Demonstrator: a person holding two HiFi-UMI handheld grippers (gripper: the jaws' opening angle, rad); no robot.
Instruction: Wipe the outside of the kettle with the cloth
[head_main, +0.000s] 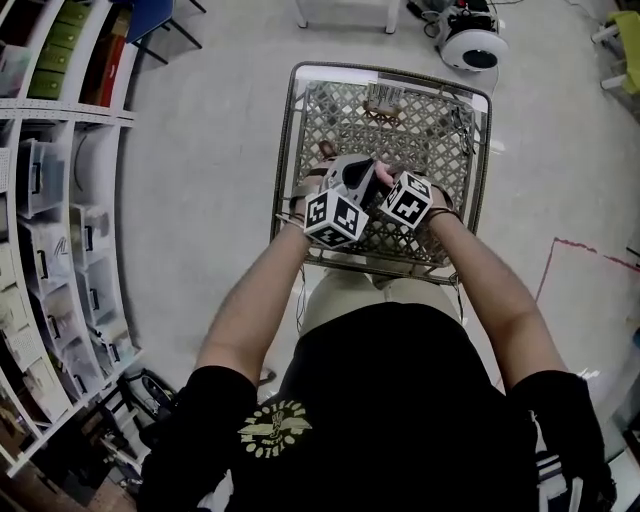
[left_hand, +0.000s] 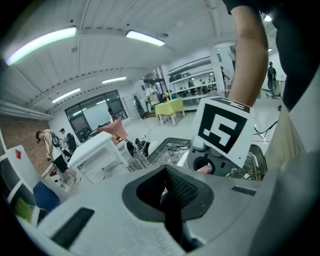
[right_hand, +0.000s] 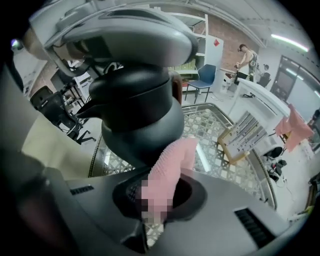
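Over the mesh tabletop (head_main: 430, 130), the head view shows the left gripper (head_main: 345, 185) and right gripper (head_main: 388, 185) close together. In the left gripper view, its jaws are closed on something dark. In the right gripper view, the jaws pinch the pink cloth (right_hand: 170, 165) against the lower side of the black kettle (right_hand: 140, 120), which hangs from the left gripper above the mesh.

The left gripper (left_hand: 172, 197) and right gripper (right_hand: 152, 197) sit close side by side above the near half of the mesh table (head_main: 455, 150), with scant room between them. The kettle (right_hand: 140, 115) fills the space just ahead of the right gripper. Beyond, the mesh lies open up to a small wooden rack (head_main: 385, 108) at the far edge. Shelving (head_main: 60, 250) closes the left side.
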